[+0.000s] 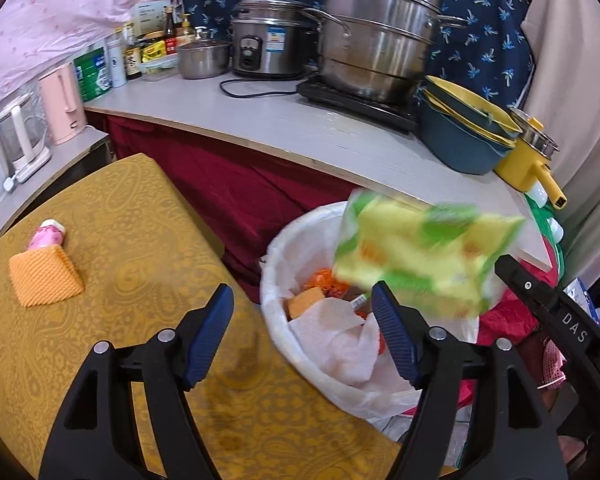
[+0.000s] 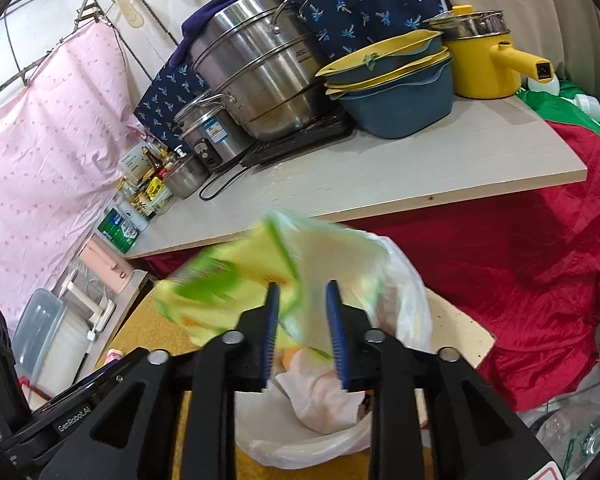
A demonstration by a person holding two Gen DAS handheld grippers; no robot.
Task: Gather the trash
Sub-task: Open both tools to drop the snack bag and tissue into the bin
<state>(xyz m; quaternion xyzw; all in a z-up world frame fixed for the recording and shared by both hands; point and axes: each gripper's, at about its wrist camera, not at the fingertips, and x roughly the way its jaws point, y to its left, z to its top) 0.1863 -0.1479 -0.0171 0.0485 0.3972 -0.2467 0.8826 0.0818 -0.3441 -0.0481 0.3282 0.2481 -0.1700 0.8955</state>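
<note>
Left wrist view: the left hand-held gripper tilts downward at lower centre, its two blue-padded fingers spread wide with nothing between them; one spans the yellow patterned table, the other the rim of the bin. The single white-lined trash bin stands at centre, just beside the table edge, and holds a crumpled paper towel and orange scraps. One yellow-green snack wrapper, motion-blurred, is in the air above the bin's right rim, touching neither gripper. At left on the table lie two remaining items, touching each other: one orange ridged wrapper and one small pink-and-white bottle. At the right edge the black body of the right hand-held gripper enters the frame.

Right wrist view: the right hand-held gripper points down over the bin, its two blue pads parted by a narrow gap and clamped on nothing; the blurred wrapper hangs beyond the fingertips, centre-left, free of both pads.

Background, upper half of both views: a grey counter carries one tall steel steamer pot, one rice cooker, a stack of blue-and-yellow basins and one yellow saucepan.
</note>
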